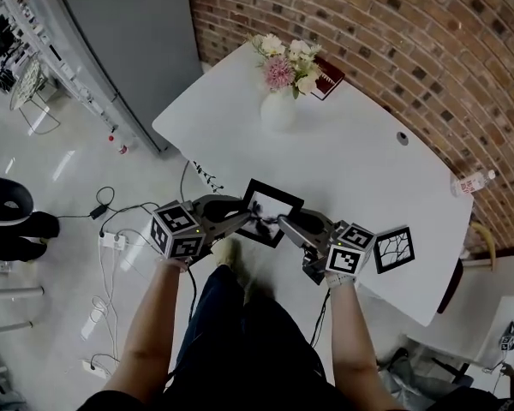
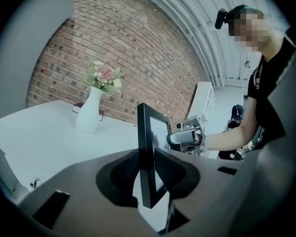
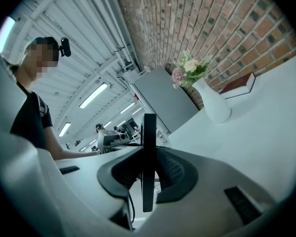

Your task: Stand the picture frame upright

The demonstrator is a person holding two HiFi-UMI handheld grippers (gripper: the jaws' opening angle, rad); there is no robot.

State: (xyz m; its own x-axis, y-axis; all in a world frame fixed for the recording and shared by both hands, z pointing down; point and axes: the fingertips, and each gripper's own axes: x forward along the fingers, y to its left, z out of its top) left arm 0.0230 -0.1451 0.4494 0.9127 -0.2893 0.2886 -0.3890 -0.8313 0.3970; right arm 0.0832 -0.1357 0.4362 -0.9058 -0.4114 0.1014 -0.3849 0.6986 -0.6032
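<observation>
Left gripper (image 1: 242, 221) and right gripper (image 1: 284, 223) clamped on a black picture frame (image 1: 272, 205).
Each gripper's jaws pinch an opposite side edge, holding the frame raised and roughly vertical at the near edge of the white table (image 1: 360, 157). It appears lifted but not yet standing alone; setting it down and letting go remain.

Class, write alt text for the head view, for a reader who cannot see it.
Seen from above, a person's left gripper and right gripper clamp a black picture frame by its two sides at the near edge of a white table. Farther back stand a white vase of flowers and a dark red book; a second small frame sits to the right.
</observation>
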